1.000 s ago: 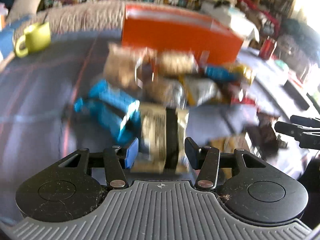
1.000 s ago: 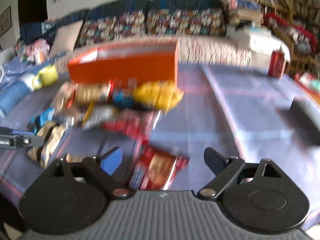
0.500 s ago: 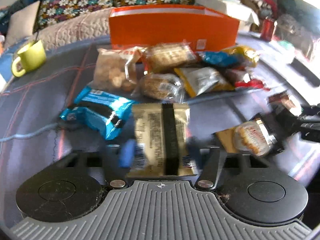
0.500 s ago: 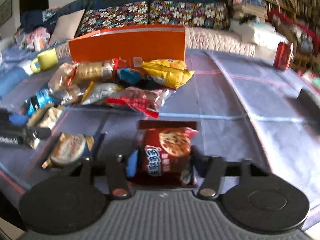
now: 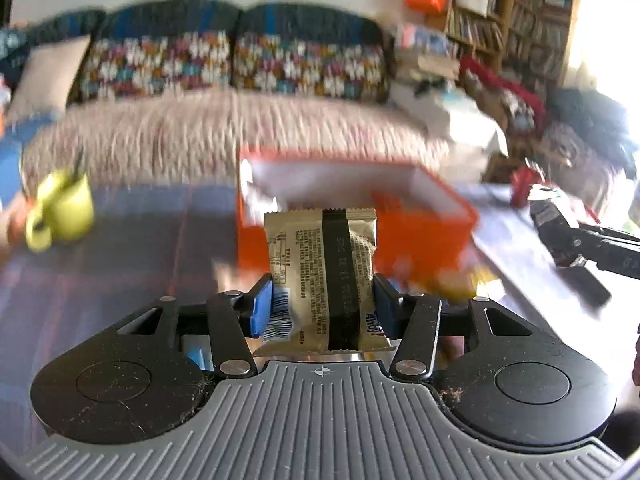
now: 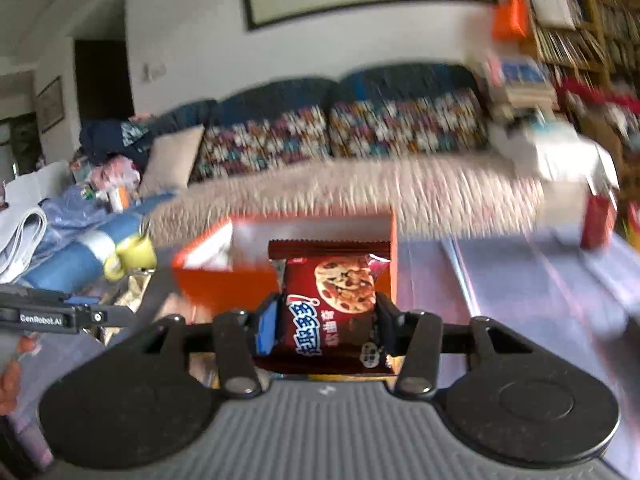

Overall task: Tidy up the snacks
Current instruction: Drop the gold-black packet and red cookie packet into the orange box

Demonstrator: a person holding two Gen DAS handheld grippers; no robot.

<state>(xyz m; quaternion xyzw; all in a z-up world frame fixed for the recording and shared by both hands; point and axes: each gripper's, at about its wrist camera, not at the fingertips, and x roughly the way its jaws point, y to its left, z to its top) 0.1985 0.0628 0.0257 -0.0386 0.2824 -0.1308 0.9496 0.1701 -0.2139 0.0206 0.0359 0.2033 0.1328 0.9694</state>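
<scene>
Your left claw (image 5: 323,308) is squeezed onto a gold pack (image 5: 320,276). The blue pads press its two sides low down, and most of the pack sticks up above them. It is up in the air, off the worktop (image 5: 120,256).

Your right claw (image 6: 326,326) is squeezed onto a red cookie pack (image 6: 330,304) in the same way, low on its sides. It is in the air too.

Both packs look light and thin. The wrappers are soft and crinkly, so they bend where the pads push. They look shiny, so they may slip if you shake them. The cookies inside can crack, so I would not squeeze any harder. The sides near the middle are a good place to hold, and that is close to where you hold now. A flat sealed end would be a poor place, because it is floppy.

Just past both packs sits the orange box (image 5: 424,232). It is open on top, and its inside looks white. I think the packs go in there. Other snacks lie on the worktop in front of the box, but they are too blurry to tell apart.

To the left of the box stands a yellow-green mug (image 5: 66,210). A red can (image 6: 598,222) stands to the right, farther back. Behind it all is a sofa (image 6: 360,140).
</scene>
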